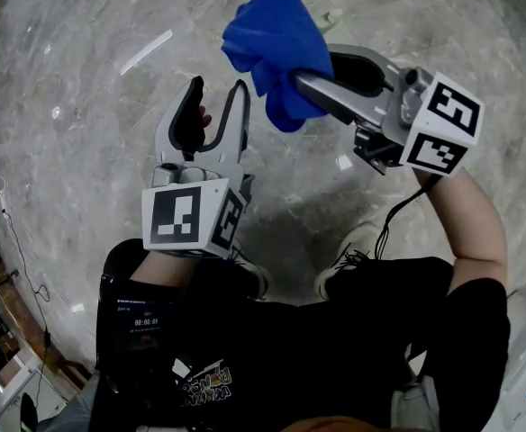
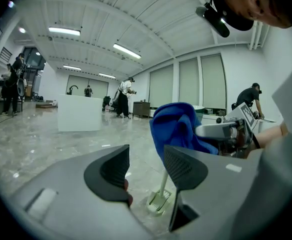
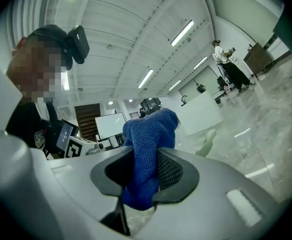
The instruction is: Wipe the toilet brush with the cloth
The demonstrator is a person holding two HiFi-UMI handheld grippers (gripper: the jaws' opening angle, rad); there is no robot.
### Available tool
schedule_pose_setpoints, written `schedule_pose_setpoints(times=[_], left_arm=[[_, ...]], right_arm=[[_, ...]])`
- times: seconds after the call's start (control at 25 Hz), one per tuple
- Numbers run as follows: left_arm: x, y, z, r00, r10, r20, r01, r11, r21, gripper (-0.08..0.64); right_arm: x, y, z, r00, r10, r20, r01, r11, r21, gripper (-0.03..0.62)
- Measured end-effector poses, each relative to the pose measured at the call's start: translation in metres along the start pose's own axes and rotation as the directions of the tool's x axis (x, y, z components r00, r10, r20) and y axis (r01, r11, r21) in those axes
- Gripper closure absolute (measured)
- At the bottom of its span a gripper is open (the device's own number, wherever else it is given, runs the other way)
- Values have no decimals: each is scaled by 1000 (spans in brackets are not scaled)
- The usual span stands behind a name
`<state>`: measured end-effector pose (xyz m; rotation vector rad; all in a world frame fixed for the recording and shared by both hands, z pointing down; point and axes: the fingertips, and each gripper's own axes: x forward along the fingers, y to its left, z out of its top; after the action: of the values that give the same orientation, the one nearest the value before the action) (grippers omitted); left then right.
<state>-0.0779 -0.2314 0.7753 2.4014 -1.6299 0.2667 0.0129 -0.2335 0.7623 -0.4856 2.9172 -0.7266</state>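
From above, in the head view, the right gripper (image 1: 306, 77) is clamped on a bunched blue cloth (image 1: 276, 39), held over bare marble floor (image 1: 83, 106). The left gripper (image 1: 218, 93) sits just beside it, jaws spread, empty.

Along the left gripper view, the brush (image 2: 159, 200) stands on the floor well beyond the gaping jaws, its stem rising behind the cloth.

Along the right gripper view, both pads pinch the cloth.

By my reading, the cloth is in hand and wiping has not begun. Next, the left gripper should seize the stem. Open floor lies all round, and a white counter (image 2: 78, 114) stands well apart.
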Motion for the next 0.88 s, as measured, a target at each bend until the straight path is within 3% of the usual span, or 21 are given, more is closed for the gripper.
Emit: schedule_pose_setpoints(times=[0.16,0.24,0.32,0.44,0.52,0.6,0.68,0.76,0.88], left_arm=[[-1,3,-1,1000,8,1,-8,1000,-1,342],[-1,6,0,1000,16,5,-16,1000,-1,344],[-1,9,0,1000,23,5,-23,1000,-9,345],[1,9,-3,1000,23,-7,-23,999,-26,345],[1,7,-4,1000,17,-12,-18,999,-27,344],[0,6,-5,1000,10,-14,-11,1000,-22,344],[0,4,-5,1000,3,-12,-3,1000,-15,344],[0,2,-5,1000,-3,-11,3,1000,-11,344],[0,-1,-8,1000,-12,-18,12,1000,-1,344]], right_arm=[[0,9,4,999,45,-10,-45,998,-47,477],[4,11,-25,990,95,-105,-101,993,-56,477],[7,4,-84,956,125,-264,-134,991,-16,477],[-8,-26,-192,866,110,-488,-71,993,96,477],[-35,-48,-253,780,84,-620,3,990,138,477],[-69,-68,-294,693,72,-717,60,986,158,477],[-103,-90,-311,641,47,-766,123,979,163,478],[-130,-121,-308,638,-29,-770,221,964,146,479],[-148,-167,-269,697,-222,-682,381,920,89,478]])
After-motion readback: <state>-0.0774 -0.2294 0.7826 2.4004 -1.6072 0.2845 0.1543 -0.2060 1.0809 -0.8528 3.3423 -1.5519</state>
